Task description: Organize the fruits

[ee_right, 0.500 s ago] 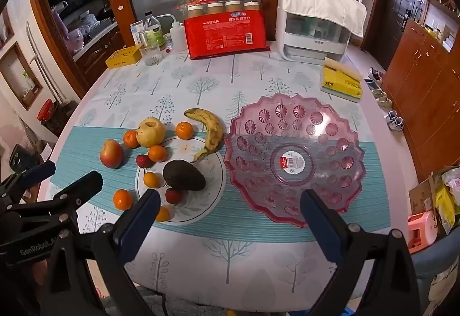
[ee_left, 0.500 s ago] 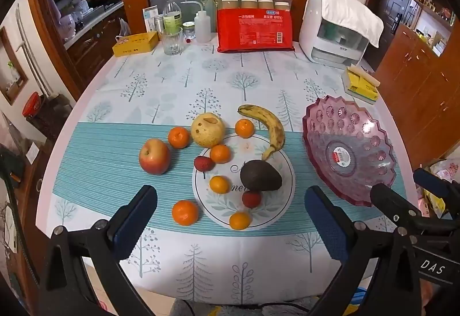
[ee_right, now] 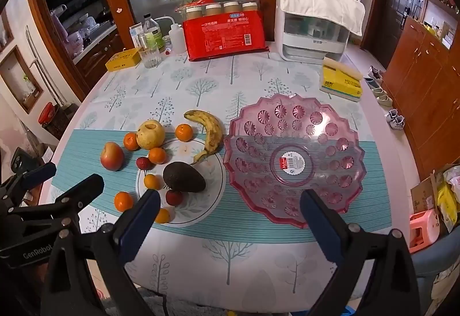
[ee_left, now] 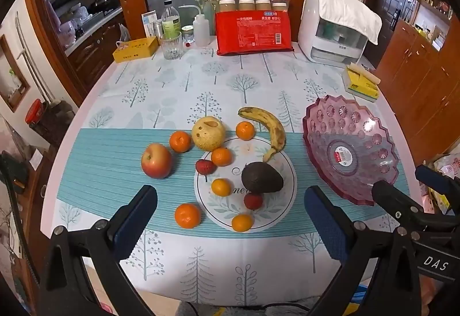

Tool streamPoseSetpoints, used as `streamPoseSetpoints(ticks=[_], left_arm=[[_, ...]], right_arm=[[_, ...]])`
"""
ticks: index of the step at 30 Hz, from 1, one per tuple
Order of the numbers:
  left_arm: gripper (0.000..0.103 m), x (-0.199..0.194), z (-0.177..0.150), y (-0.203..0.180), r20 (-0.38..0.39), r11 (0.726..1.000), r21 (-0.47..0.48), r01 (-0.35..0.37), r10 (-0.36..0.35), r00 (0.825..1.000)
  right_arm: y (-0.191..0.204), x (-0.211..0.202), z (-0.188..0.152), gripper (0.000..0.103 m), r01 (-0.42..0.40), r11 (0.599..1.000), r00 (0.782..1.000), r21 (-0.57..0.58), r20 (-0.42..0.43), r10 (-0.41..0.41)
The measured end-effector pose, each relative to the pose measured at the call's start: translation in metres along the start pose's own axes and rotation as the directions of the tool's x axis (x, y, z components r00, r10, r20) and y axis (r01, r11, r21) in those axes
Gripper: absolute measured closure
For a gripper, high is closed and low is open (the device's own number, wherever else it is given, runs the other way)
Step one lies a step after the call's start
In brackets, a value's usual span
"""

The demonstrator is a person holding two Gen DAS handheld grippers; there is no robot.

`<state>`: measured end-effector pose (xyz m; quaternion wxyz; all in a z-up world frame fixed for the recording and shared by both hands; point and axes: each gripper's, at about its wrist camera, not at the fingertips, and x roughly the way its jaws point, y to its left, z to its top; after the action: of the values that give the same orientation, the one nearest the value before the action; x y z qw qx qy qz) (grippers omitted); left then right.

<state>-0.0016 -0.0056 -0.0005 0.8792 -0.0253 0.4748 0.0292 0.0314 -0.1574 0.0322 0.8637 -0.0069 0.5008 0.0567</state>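
Fruit lies on and around a white plate (ee_left: pixel 276 209) (ee_right: pixel 212 195): a dark avocado (ee_left: pixel 261 178) (ee_right: pixel 184 177), a banana (ee_left: pixel 268 129) (ee_right: pixel 210 133), a yellow pear (ee_left: pixel 208 133) (ee_right: pixel 150 134), a red apple (ee_left: pixel 156 160) (ee_right: pixel 112 156), several small oranges and two red lychees. An empty pink plastic bowl (ee_left: pixel 349 149) (ee_right: pixel 293 157) stands right of the plate. My left gripper (ee_left: pixel 230 215) hovers open above the near table edge before the plate. My right gripper (ee_right: pixel 230 215) hovers open before the bowl. Neither holds anything.
At the table's far side stand a red packet of paper cups (ee_left: pixel 253 31), a white appliance (ee_left: pixel 336 28), bottles, a glass (ee_left: pixel 172 45) and a yellow box (ee_left: pixel 135 49). A yellow tissue pack (ee_right: pixel 342 81) lies behind the bowl. Wooden cabinets flank the right.
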Motion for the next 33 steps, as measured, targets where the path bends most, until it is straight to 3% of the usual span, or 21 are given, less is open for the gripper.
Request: streamPoseSetpoints(ticks=[33], left_arm=[[0.002, -0.0065, -0.0058, -0.0025, -0.002, 1.0, -0.012, -0.001, 0.001, 1.0]], right_arm=[[-0.0036, -0.003, -0.0036, 0.005, -0.009, 1.0, 1.0, 0.008, 0.006, 0.009]])
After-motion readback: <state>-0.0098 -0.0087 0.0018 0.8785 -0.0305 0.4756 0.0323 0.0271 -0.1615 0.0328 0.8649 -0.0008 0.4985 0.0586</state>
